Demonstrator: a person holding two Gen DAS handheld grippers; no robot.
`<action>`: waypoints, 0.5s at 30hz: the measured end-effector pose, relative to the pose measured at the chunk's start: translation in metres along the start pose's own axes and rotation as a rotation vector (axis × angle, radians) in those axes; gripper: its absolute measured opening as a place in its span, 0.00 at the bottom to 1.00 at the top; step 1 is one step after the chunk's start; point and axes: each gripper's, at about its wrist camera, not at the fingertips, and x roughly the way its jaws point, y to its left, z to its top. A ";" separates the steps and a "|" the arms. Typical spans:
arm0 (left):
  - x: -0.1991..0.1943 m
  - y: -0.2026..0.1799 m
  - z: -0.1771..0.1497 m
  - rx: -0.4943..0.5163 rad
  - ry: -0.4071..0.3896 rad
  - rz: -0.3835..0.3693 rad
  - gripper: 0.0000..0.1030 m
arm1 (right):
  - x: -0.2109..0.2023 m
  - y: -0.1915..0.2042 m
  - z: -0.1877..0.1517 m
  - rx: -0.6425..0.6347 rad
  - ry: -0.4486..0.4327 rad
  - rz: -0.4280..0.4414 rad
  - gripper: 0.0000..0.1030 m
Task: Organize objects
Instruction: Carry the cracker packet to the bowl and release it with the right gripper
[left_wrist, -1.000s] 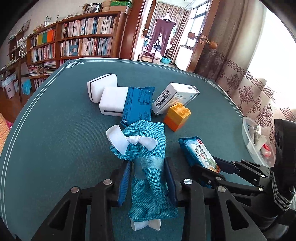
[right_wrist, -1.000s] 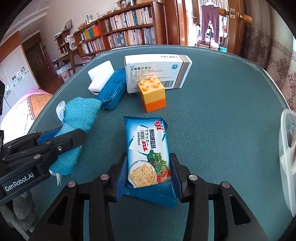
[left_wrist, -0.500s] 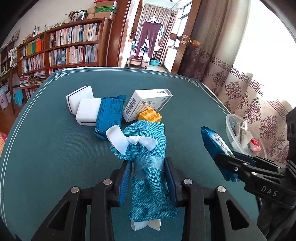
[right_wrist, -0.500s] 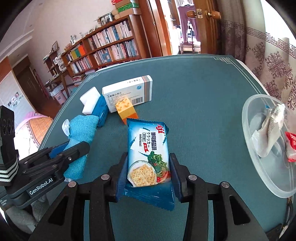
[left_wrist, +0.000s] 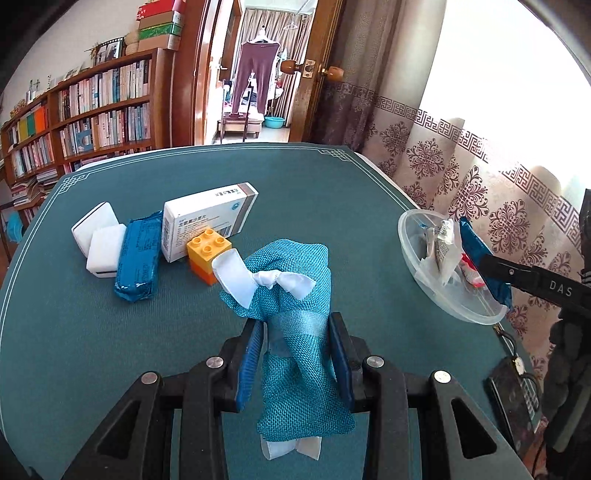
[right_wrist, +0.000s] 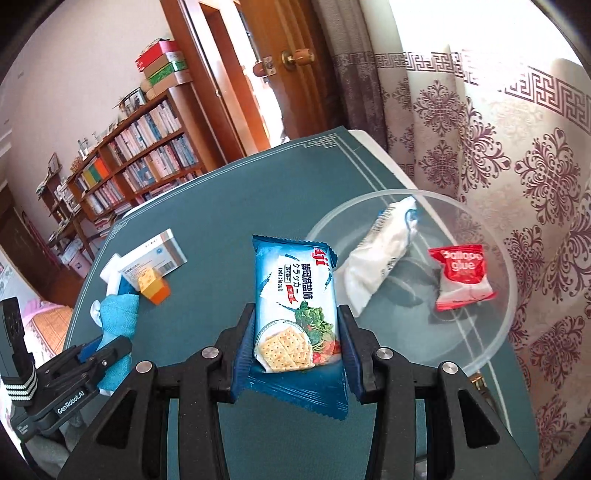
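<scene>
My left gripper (left_wrist: 295, 332) is shut on a teal cloth pouch (left_wrist: 295, 314) tied with a white ribbon, held above the green table. My right gripper (right_wrist: 297, 317) is shut on a blue cracker packet (right_wrist: 295, 295) and holds it at the left rim of a clear plastic bowl (right_wrist: 491, 339). The bowl holds a white packet (right_wrist: 380, 254) and a red packet (right_wrist: 461, 277). In the left wrist view the bowl (left_wrist: 421, 273) and the cracker packet (left_wrist: 484, 258) show at the right.
On the table (left_wrist: 332, 192) lie two white blocks (left_wrist: 98, 236), a blue packet (left_wrist: 138, 258), a white medicine box (left_wrist: 210, 218) and a yellow-orange brick (left_wrist: 207, 254). A dark device (left_wrist: 517, 391) lies near the right edge. Bookshelves, a door and curtains surround the table.
Both grippers lifted and swung right. The right gripper carried the cracker packet from the table's middle to the clear bowl's rim. The pouch stayed gripped.
</scene>
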 end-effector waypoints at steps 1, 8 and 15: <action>0.001 -0.005 0.001 0.010 0.000 -0.003 0.37 | 0.000 -0.009 0.002 0.016 -0.001 -0.009 0.42; 0.006 -0.031 0.008 0.065 0.003 -0.025 0.37 | 0.004 -0.056 0.013 0.117 0.002 -0.045 0.42; 0.012 -0.050 0.013 0.107 0.013 -0.039 0.37 | 0.023 -0.083 0.014 0.171 0.036 -0.083 0.43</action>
